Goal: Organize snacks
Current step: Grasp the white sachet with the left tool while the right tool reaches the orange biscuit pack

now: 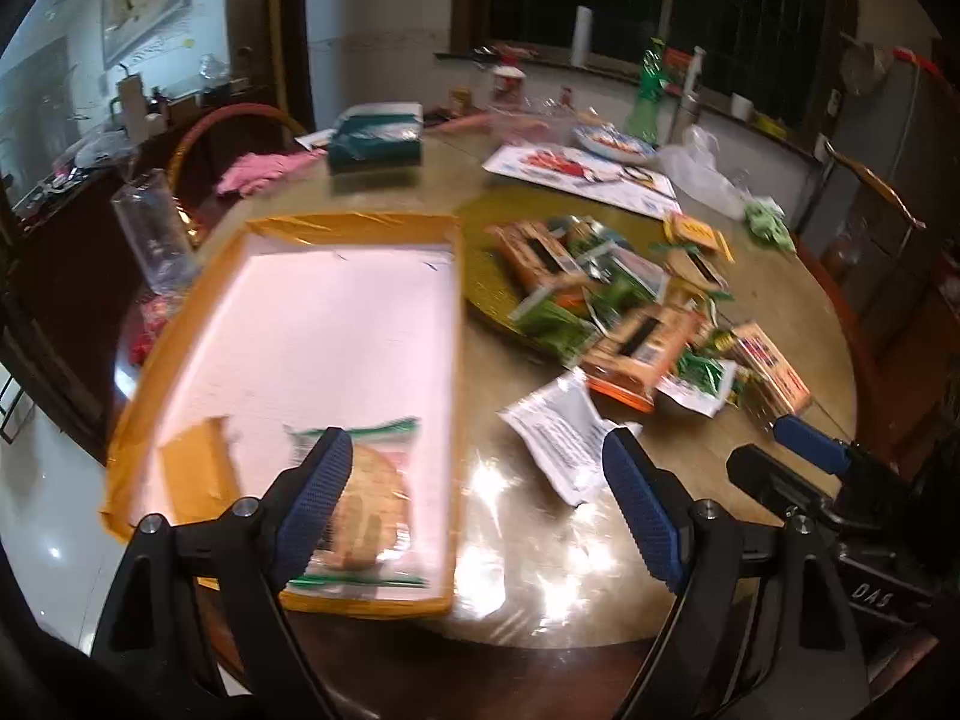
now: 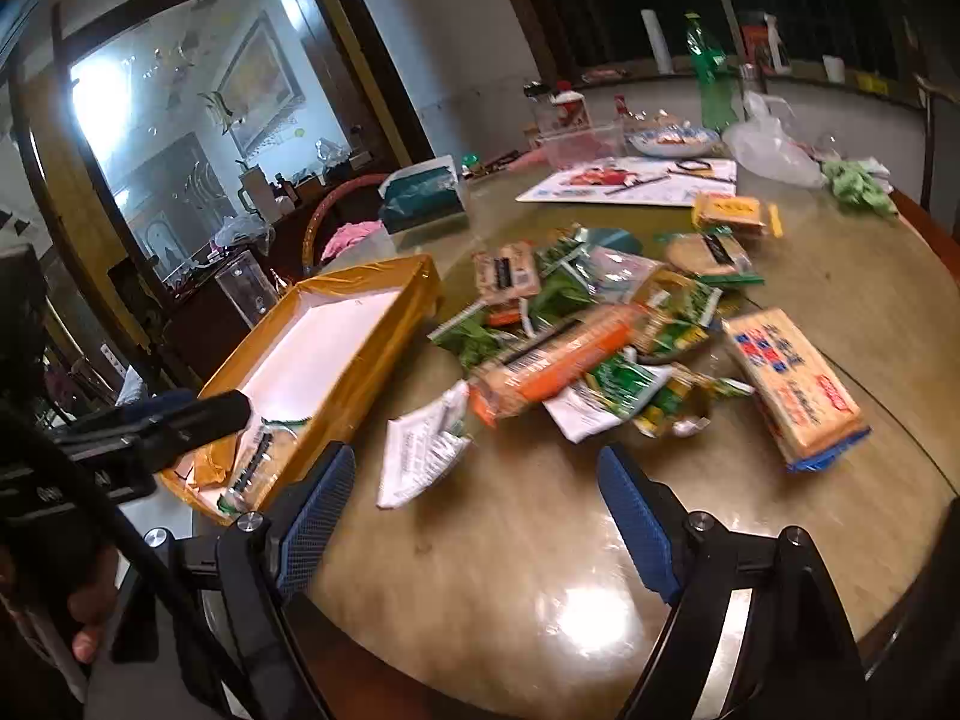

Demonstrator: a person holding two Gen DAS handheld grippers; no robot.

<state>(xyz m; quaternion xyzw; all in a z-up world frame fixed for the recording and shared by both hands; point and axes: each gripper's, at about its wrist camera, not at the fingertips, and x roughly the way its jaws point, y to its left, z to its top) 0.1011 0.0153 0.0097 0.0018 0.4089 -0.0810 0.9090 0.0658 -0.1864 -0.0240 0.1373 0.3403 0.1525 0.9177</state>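
Both the left tongs [image 1: 477, 504] and the right tongs [image 2: 477, 516] are held spread, with nothing gripped. One cracker packet [image 1: 366, 504] already lies in the yellow tray [image 1: 288, 225], just ahead of the left tongs; the snack pile [image 2: 600, 324] lies beyond the right tongs. The overlapping, slippery wrappers could be mis-gripped, so two packets might be lifted together, or neighbours dragged across the glossy table [image 2: 540, 540].

Bare bench [image 2: 510, 552] lies open in front of the snack pile [image 2: 600, 324]; the orange tray [image 2: 372, 330] walls its left
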